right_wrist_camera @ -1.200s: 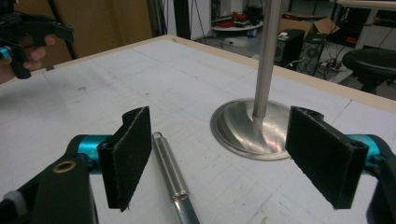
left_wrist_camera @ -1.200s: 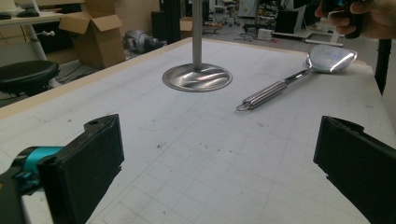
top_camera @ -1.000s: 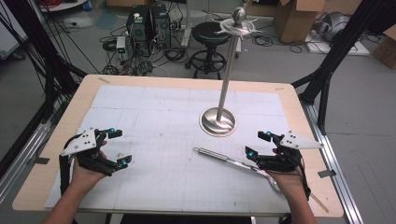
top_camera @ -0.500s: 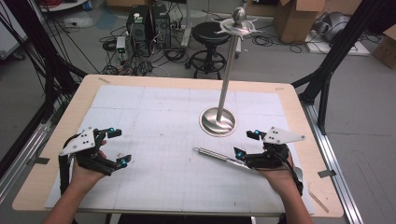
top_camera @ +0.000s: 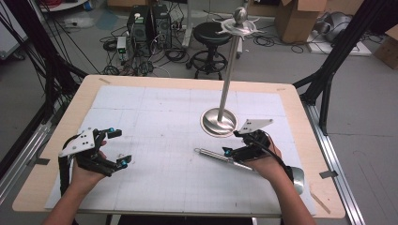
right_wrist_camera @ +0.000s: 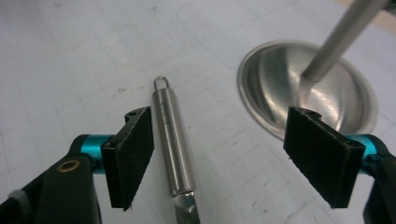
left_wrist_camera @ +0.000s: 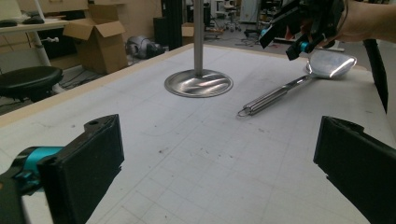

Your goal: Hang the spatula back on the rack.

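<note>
On the left part of the table [top_camera: 155,84], at about 8 o'clock from its middle in the high view, the left gripper [top_camera: 116,147] rests in the person's hand with both jaws spread wide and nothing between them; in the left gripper view the two black pads stand far apart over bare white surface. To the right of the middle lies the metal spatula [top_camera: 217,155], flat on the table. Its long axis runs from about 10 o'clock to 4 o'clock in the high view: the round handle with a small wire loop at the end points to 10 o'clock, toward the table's middle, and the flat blade end goes toward 4 o'clock, under the person's right hand. Just at 12 o'clock from the spatula stands the stand [top_camera: 218,123], a round steel base with an upright pole. The right gripper [top_camera: 231,143] hangs over the spatula's handle with the jaws spread open. In the right gripper view the handle [right_wrist_camera: 173,140] passes between the two pads, close beside the left pad and well apart from the right one; neither pad presses on it.
</note>
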`<control>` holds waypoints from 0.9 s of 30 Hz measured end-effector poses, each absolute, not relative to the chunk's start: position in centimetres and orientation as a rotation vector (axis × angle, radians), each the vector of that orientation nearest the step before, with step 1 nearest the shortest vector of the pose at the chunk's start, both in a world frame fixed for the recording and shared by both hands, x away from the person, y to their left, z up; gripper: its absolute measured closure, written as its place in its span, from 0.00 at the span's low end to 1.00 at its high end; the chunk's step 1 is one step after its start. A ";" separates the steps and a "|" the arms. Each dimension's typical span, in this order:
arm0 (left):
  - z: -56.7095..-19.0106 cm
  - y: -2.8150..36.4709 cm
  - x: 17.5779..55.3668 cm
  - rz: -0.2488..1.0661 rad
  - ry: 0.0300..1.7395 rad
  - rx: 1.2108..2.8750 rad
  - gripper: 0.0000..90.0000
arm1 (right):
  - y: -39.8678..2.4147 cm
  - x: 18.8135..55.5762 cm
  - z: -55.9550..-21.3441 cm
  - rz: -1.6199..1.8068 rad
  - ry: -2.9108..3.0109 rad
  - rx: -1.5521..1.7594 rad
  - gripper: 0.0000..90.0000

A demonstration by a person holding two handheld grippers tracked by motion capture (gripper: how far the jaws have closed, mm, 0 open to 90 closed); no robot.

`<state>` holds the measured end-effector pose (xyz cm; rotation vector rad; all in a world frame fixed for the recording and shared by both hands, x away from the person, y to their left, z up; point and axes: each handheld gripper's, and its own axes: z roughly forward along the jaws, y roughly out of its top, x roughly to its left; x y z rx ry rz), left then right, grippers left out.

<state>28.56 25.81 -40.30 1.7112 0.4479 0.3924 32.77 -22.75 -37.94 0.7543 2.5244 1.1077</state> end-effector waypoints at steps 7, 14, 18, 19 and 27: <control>-40.3 25.8 28.5 0.394 0.450 1.712 0.02 | -20.5 33.4 -38.9 0.862 2.681 0.697 0.30; -40.3 25.7 28.5 0.394 0.447 1.719 0.02 | -19.4 34.0 -39.9 0.738 2.780 0.674 0.30; -40.3 25.7 28.6 0.395 0.444 1.721 0.02 | -18.8 34.2 -40.3 0.669 2.847 0.664 0.35; -40.3 25.7 28.6 0.394 0.444 1.722 0.02 | -18.7 34.3 -40.5 0.623 2.875 0.652 0.38; -40.3 25.6 28.6 0.387 0.443 1.718 0.02 | -17.9 35.0 -41.1 0.459 2.981 0.610 0.58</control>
